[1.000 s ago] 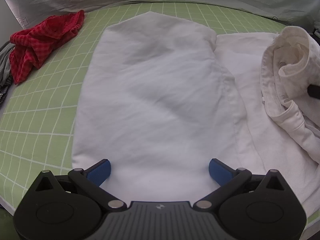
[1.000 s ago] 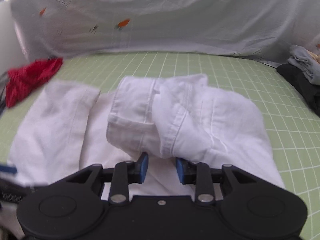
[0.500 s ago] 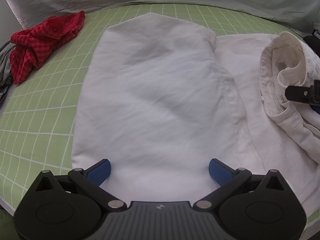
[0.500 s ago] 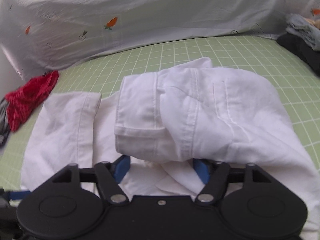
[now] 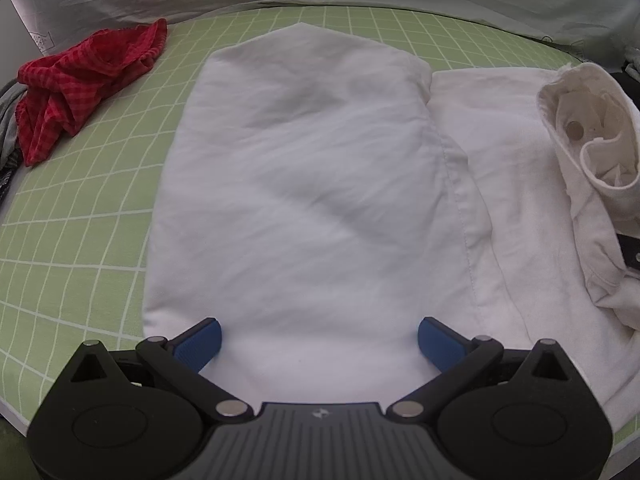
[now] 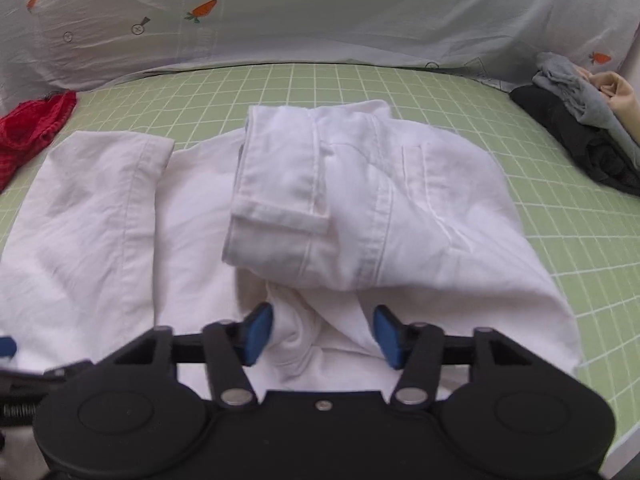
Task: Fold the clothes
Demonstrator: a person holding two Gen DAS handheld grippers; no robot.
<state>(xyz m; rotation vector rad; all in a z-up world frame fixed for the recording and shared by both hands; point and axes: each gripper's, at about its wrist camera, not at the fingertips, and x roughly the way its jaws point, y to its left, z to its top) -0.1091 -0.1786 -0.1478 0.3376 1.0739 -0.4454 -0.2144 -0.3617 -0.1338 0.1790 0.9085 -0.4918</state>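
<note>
White trousers lie spread on the green grid mat. In the left wrist view one leg lies flat below my left gripper, which is open and straddles the leg's near end. The buttoned waistband is bunched at the right. In the right wrist view the trousers' folded-over top heaps up ahead of my right gripper. Its jaws are closing with a loose bunch of white fabric between the pads, which are still apart.
A red checked cloth lies at the mat's far left, also the red cloth in the right wrist view. A pile of dark and grey clothes sits at the far right. A grey printed sheet rises behind the mat.
My right gripper let go of the waistband fold, opened wide and drew back a little; its jaws now narrow around a lower bunch of fabric. The left gripper has not moved.
</note>
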